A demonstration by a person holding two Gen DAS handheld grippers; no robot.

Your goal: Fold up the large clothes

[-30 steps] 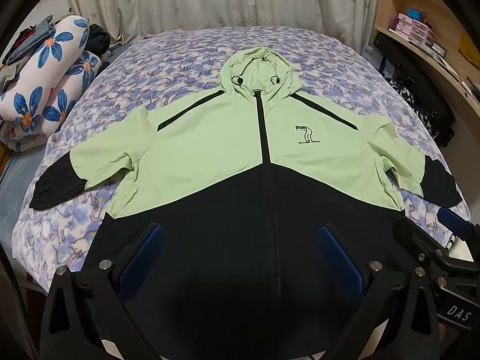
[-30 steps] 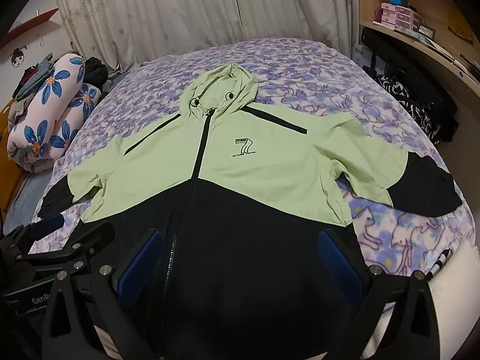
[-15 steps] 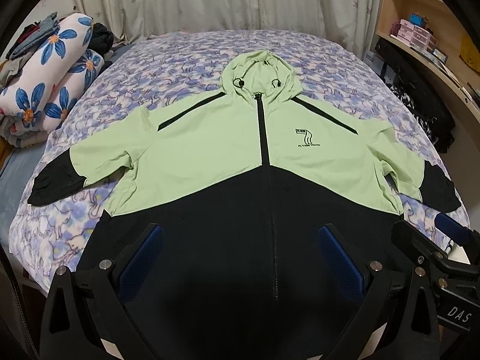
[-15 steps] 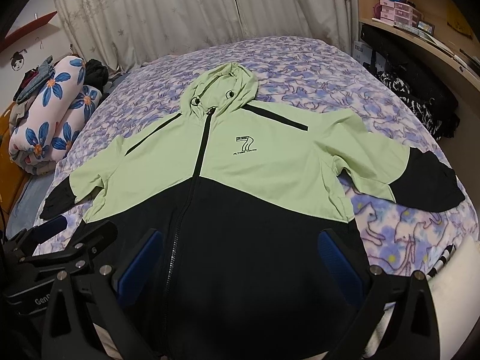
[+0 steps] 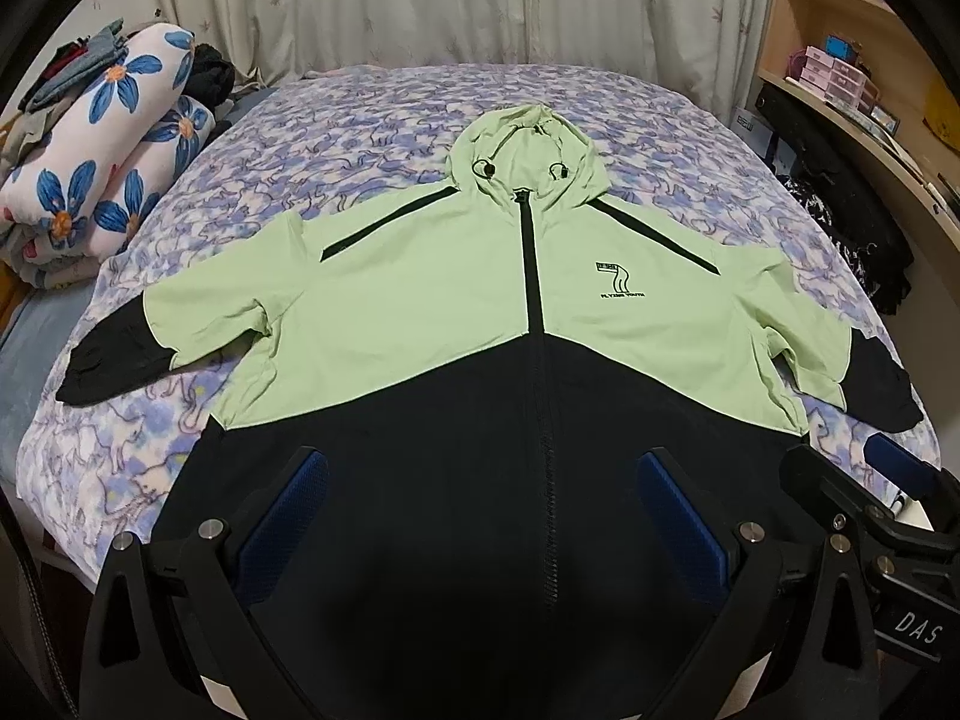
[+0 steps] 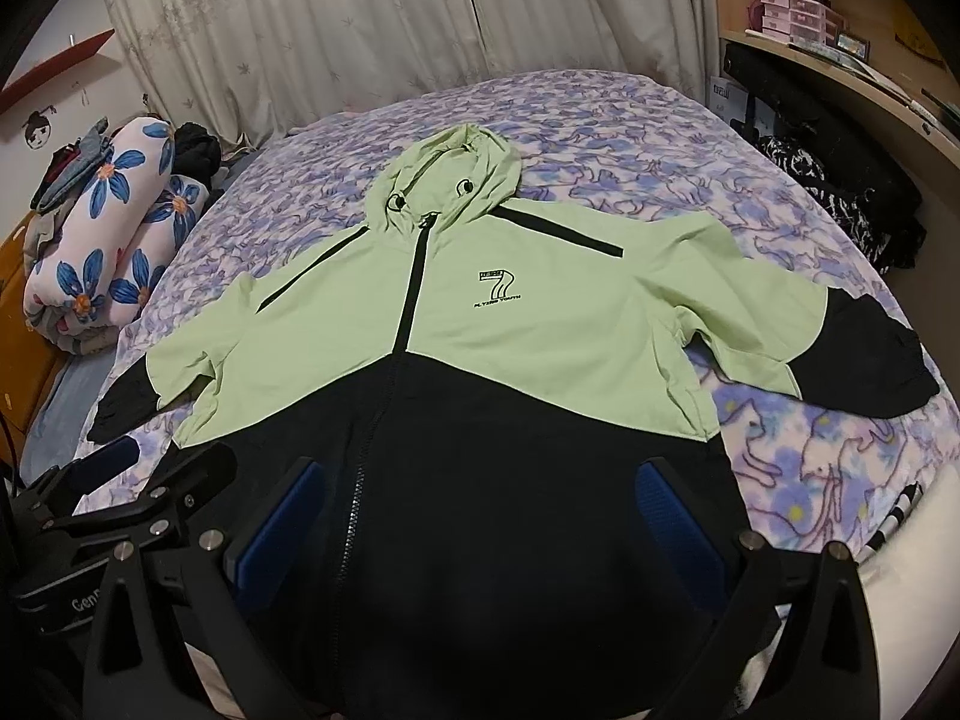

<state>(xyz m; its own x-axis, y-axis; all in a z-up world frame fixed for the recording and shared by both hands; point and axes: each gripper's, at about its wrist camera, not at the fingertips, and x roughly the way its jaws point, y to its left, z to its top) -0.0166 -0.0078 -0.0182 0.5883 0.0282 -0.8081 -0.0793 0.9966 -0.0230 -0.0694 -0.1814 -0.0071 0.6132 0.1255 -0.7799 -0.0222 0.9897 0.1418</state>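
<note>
I see the jacket (image 5: pixel 420 324) lying flat, front up and zipped, on the bed (image 5: pixel 372 120), hood toward the far curtains (image 5: pixel 420 0), both sleeves spread out to the sides. Top half light green, bottom half and cuffs black. The bedspread is purple and white with a cat-like print.

My left gripper (image 5: pixel 480 516) hangs above the black hem, fingers spread wide, nothing between the blue pads (image 5: pixel 282 510). My right gripper (image 6: pixel 480 516) is likewise released, empty, over the hem further right. Each shows at the edge of the other's view.

Room: rolled flowered bedding (image 6: pixel 108 228) stacked at the left of the bed, with dark clothes on top. Wooden shelves (image 6: pixel 840 18) on the right carry pink boxes (image 6: pixel 798 12). Dark patterned cloth (image 6: pixel 840 192) is heaped below the shelf.
</note>
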